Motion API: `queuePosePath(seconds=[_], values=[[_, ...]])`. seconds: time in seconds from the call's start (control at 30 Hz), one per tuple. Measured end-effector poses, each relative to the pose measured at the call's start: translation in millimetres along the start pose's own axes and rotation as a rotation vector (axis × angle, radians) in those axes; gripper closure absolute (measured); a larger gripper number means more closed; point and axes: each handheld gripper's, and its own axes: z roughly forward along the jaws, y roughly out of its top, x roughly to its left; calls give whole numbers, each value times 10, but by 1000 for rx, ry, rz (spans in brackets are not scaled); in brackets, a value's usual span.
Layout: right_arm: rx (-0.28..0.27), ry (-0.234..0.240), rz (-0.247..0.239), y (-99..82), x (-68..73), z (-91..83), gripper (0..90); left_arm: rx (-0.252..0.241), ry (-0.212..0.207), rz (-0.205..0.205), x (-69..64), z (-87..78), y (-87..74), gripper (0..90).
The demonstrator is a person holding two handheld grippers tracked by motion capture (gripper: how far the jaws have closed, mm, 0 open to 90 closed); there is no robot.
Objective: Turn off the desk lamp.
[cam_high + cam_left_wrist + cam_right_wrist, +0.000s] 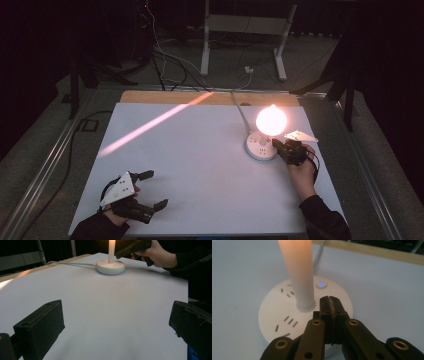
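Observation:
A round white socket hub [260, 146] [110, 266] [277, 315] lies at the right of the white table top [200, 165]. A lit lamp with a glowing bulb [271, 120] rises from its middle on a white stem [298, 277] [111, 251]. A small blue-lit button [321, 284] glows on the hub. My right gripper [276, 145] [329, 300] is shut, its tips over the hub's right part, just short of the button. My left gripper [156, 189] [117, 320] rests at the near left, open, with nothing between its jaws.
The hub's white cable [239, 107] [72, 264] runs to the table's far wooden edge [165, 96]. A streak of orange light [150, 125] crosses the top. Beyond the table stand a white metal frame [245, 30] and floor cables [165, 60].

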Motion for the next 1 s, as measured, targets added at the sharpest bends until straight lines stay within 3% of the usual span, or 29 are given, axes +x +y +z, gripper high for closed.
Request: queuePosePath(seconds=[0.13,0.3,0.8,0.97,1.0], values=[[-39,-6,16,69,-33,-116,900,1,-1,3,-8,1,1,5],[-45,-13,16,94,-40,-162,900,0,1,3,-6,-1,2,5],[43,-5,-4,-69,8,45,900,-1,1,3,-7,-3,2,5],[43,-7,-10,-80,8,55,900,0,1,4,-8,-2,1,5],[41,10,5,-88,8,60,900,0,1,3,-9,-2,1,5]])
